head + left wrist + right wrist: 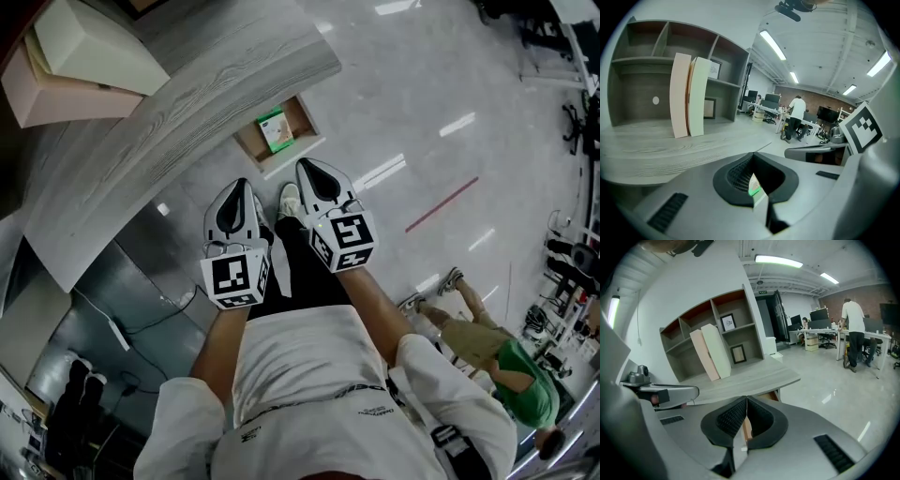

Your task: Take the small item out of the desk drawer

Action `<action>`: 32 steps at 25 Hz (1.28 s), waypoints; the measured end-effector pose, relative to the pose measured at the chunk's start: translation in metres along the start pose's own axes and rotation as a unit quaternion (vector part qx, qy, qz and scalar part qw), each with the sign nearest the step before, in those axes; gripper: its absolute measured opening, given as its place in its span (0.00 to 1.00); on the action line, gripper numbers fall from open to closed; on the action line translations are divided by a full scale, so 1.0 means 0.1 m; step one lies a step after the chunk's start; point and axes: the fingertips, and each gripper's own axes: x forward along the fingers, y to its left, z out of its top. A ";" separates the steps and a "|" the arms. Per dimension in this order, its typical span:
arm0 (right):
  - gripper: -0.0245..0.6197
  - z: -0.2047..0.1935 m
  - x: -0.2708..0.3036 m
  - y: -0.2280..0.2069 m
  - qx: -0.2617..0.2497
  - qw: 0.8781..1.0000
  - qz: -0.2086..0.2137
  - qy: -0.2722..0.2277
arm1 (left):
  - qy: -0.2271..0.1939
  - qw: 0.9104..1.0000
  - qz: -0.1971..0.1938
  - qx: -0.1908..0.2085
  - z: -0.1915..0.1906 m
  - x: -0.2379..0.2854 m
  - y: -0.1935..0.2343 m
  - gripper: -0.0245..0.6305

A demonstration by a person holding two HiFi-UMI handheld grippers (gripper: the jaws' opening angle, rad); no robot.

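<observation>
A small green-and-white box (275, 130) lies in the open wooden drawer (302, 117) under the edge of the grey desk (187, 103). My left gripper (242, 185) and right gripper (305, 167) hang side by side in front of the drawer, above it and apart from it. In the left gripper view the left gripper (753, 153) has its tips together, and a sliver of the green box (754, 187) shows through the hollow behind them. The right gripper (746, 398) is shut on nothing, with the drawer's wood (746, 427) showing behind its pads.
Two pale boards (89, 47) lean on the desk against a grey shelf unit (661, 70). Cables (141, 328) run under the desk. My shoe (289, 200) stands before the drawer. One person (487, 347) sits on the floor at right; another (854, 333) stands at far desks.
</observation>
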 end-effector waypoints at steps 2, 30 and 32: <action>0.09 -0.10 0.10 -0.01 0.004 1.000 0.004 0.008 | 0.004 1.000 0.004 -0.001 -0.10 0.01 0.03 0.06; 0.57 -1.07 1.27 -0.36 0.016 0.993 0.018 0.114 | 0.031 0.999 0.013 -0.021 -0.80 0.28 0.13 0.06; 0.59 -1.12 1.34 -0.37 0.014 0.993 0.018 0.120 | 0.035 0.999 0.014 -0.022 -0.85 0.27 0.14 0.06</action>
